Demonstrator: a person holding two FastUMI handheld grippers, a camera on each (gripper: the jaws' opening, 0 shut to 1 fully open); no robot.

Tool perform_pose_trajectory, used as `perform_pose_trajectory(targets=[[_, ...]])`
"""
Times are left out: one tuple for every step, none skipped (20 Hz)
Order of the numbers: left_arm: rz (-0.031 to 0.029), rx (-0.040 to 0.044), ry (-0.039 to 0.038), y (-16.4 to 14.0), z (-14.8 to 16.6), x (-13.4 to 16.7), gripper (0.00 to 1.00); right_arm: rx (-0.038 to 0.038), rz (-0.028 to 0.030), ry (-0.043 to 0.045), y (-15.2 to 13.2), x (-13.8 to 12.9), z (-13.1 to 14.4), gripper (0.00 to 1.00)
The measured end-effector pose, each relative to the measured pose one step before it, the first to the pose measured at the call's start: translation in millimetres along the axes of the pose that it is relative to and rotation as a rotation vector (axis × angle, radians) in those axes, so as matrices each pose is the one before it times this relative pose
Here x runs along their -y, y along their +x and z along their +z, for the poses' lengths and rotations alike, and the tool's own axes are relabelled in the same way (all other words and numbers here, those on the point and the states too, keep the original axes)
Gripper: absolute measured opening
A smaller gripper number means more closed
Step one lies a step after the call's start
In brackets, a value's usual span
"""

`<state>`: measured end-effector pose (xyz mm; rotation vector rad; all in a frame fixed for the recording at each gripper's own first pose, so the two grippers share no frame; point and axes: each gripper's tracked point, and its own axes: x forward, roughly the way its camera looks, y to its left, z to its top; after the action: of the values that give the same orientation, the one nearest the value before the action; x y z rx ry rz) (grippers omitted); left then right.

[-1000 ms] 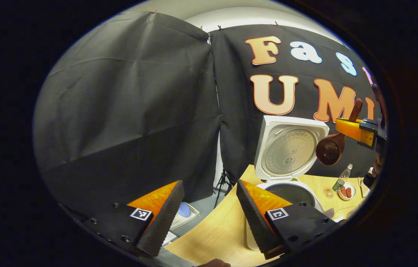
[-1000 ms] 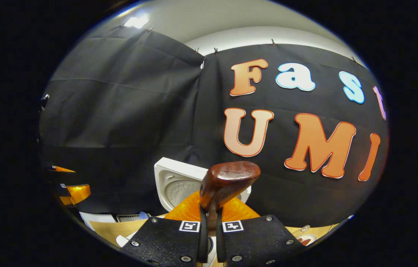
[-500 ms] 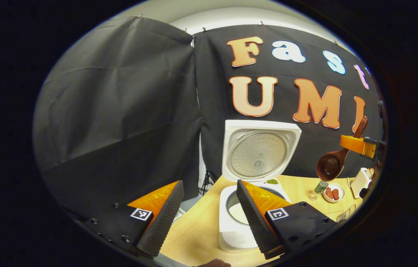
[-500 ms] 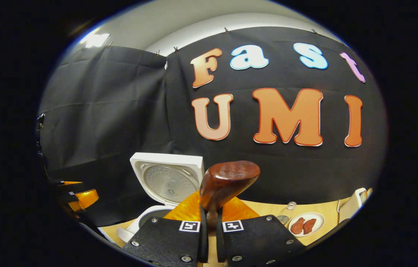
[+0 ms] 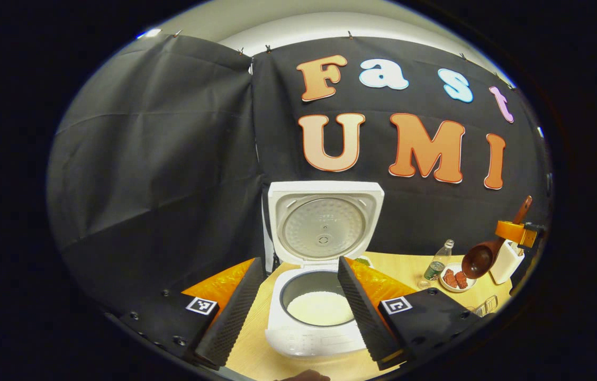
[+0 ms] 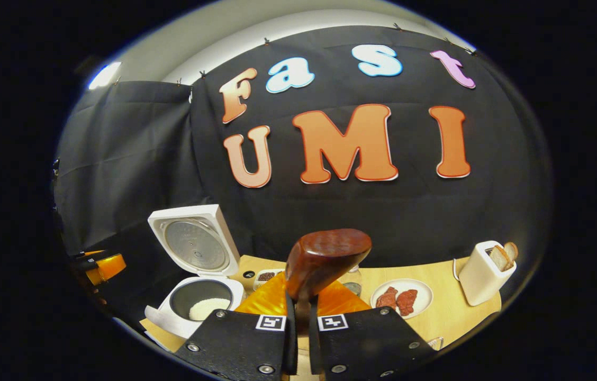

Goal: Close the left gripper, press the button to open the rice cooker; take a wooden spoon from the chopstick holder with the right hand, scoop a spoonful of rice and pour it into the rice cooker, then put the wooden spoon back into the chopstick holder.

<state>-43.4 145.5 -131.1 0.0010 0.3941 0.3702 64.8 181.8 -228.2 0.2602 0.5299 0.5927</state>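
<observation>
My left gripper (image 5: 293,312) sits at the bottom of the left gripper view w/ fingers spread wide, nothing between them but air. Framed in that gap, lower centre, is the rice cooker (image 5: 315,323): lid (image 5: 325,225) swung fully up and standing about vertical, inner side facing me, pot open w/ white rice (image 5: 319,308) in the bottom. It stands on the wooden table (image 5: 404,264).

My right gripper (image 6: 298,330), bottom centre of the right gripper view, has its fingers pressed nearly together, pinching the handle of the wooden spoon (image 6: 326,260). In that view the spoon's long axis runs straight away from me along the fingers, bowl end forward and up, its rounded back toward the camera. I can't tell from here whether anything's in the bowl.

Far right of the left gripper view, the same spoon (image 5: 481,256) shows side-on: long axis diagonal, handle tip to the upper right, bowl to the lower left w/ its hollow facing the camera. It hangs just beside a white holder (image 5: 505,262) at the right edge and near a plate of reddish food (image 5: 457,278) and a bottle (image 5: 439,259).

In the right gripper view the cooker (image 6: 192,301) is lower left, well apart from the spoon; the plate (image 6: 403,297) is lower right of centre, and a white holder (image 6: 484,275) w/ bread-like pieces sticking up sits far right. My left gripper (image 6: 100,264) shows at the left edge.
</observation>
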Motion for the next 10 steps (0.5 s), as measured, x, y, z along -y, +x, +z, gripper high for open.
perform_pose_trajectory(targets=[[-0.00401,0.00182,0.00308,-2.05,0.4,4.92,0.97,-0.01414,-0.01975,0.01051,-4.39,14.19,-6.86,0.08],[-0.00408,-0.00158,0.00305,-1.7,0.95,5.49,0.97,-0.01635,-0.02236,0.01302,-3.3,14.75,-7.51,0.08],[-0.00251,-0.00157,0.00262,-0.23,-0.23,5.13,0.97,-0.01383,-0.0203,0.01281,-3.81,13.79,-5.51,0.08],[-0.00458,-0.00311,0.00242,0.16,-0.43,4.27,0.97,-0.00869,-0.02201,0.0141,-4.57,15.15,-4.91,0.08],[-0.00096,-0.00307,0.00403,-0.24,-0.17,5.2,0.97,-0.01056,-0.02435,0.01277,-3.62,14.87,-5.55,0.08],[-0.00304,-0.00296,0.00353,-2.06,-0.53,4.22,0.97,-0.00979,-0.02736,0.01219,-2.24,16.54,-6.08,0.08],[-0.00026,-0.00209,0.0035,-0.95,0.1,3.83,0.97,-0.01121,-0.03,0.00883,-2.28,16.25,-6.54,0.08],[-0.00348,-0.00381,-0.00085,-0.15,-0.73,3.97,0.97,-0.01095,-0.03186,0.01143,-1.46,17.11,-7.02,0.08],[-0.00746,-0.0097,-0.01183,0.05,-2.23,5.48,0.97,-0.014,-0.02627,0.01444,-0.53,15.16,-6.61,0.08],[-0.00321,-0.01268,-0.01554,-1.21,-2.1,3.29,0.97,-0.01344,-0.02229,0.01938,-0.76,14.87,-6.01,0.08]])
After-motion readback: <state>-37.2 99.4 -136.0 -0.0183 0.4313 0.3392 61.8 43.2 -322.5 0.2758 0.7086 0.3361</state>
